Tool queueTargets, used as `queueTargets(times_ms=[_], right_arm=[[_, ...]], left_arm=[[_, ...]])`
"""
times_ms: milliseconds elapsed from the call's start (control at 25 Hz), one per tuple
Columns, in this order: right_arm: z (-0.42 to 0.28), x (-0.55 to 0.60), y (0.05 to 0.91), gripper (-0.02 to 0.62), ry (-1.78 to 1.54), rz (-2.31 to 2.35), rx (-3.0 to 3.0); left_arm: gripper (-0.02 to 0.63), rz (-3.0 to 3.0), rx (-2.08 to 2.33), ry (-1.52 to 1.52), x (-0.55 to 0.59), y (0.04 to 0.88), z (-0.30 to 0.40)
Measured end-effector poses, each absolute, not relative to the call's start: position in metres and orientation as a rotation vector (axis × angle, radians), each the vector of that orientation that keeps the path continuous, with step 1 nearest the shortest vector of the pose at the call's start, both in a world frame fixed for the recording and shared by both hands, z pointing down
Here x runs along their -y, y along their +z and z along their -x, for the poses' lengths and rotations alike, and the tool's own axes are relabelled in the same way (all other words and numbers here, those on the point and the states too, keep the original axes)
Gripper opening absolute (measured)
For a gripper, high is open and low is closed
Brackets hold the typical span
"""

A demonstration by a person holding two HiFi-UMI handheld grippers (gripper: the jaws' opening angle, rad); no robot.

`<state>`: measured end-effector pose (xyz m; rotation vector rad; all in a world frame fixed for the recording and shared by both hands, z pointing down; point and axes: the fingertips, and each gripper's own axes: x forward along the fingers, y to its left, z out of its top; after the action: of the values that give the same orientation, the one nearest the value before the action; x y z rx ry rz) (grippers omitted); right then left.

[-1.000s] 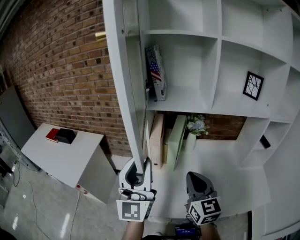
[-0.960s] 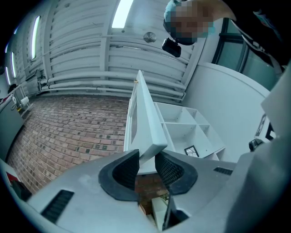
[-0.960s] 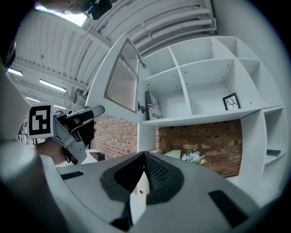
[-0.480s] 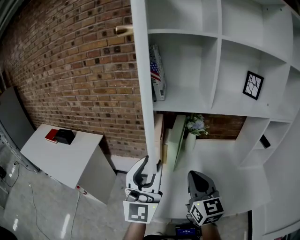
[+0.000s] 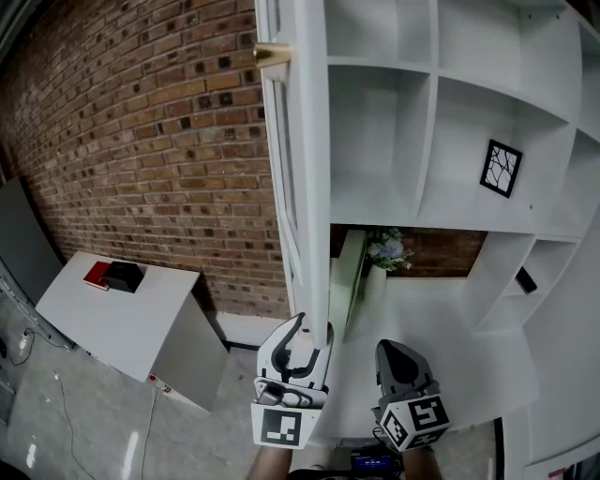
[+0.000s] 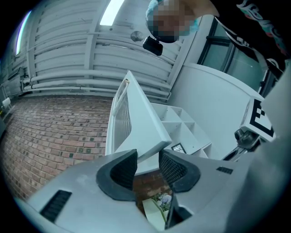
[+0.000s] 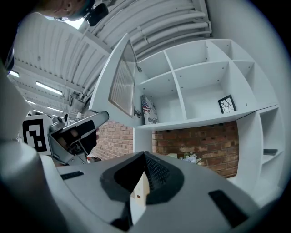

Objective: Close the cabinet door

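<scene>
Cabinet door point(image 5: 306, 187) is judged only part-closed, shelves point(image 5: 375, 141) at 3 o'clock left uncovered; its lower corner is clamped by left hand-held gripper point(image 6: 148, 166); right hand-held gripper point(image 7: 142, 175) is pressed together.

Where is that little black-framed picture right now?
In the head view, the picture stands in a cubby on the right of the shelves. It is to the right of the door, and above and right of the flowers.

Your views: bright, even | ceiling strip light point(image 6: 112, 10) glares overhead | soft shadows | fisheye bends your edges, dark corners
</scene>
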<state>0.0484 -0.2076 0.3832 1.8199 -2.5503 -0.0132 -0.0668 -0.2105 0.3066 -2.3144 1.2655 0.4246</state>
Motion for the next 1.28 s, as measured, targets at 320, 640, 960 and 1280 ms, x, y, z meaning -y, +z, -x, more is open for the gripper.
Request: queueTargets(times_ms=[320, 640, 960, 1280], right_arm=[[-0.056, 0.209, 0.383, 0.000, -0.019, -1.851, 2.525], [-0.089, 0.203, 0.374, 0.000, -0.040, -1.945, 2.464], [-0.111, 0.200, 0.374, 0.000, -0.037, -1.977, 2.433], [-0.137, 0.205, 0.377, 0.000, -0.009, -2.027, 2.403]], left_arm=[[0.147, 2.319, -1.154, 0.337, 0.212, 0.310, 0.046], [0.149, 2.278, -1.119, 0.272, 0.217, 0.305, 0.029], [0.152, 2.269, -1.116, 0.224, 0.224, 0.301, 0.005], [0.152, 2.278, -1.076, 0.212, 0.236, 0.299, -0.017]])
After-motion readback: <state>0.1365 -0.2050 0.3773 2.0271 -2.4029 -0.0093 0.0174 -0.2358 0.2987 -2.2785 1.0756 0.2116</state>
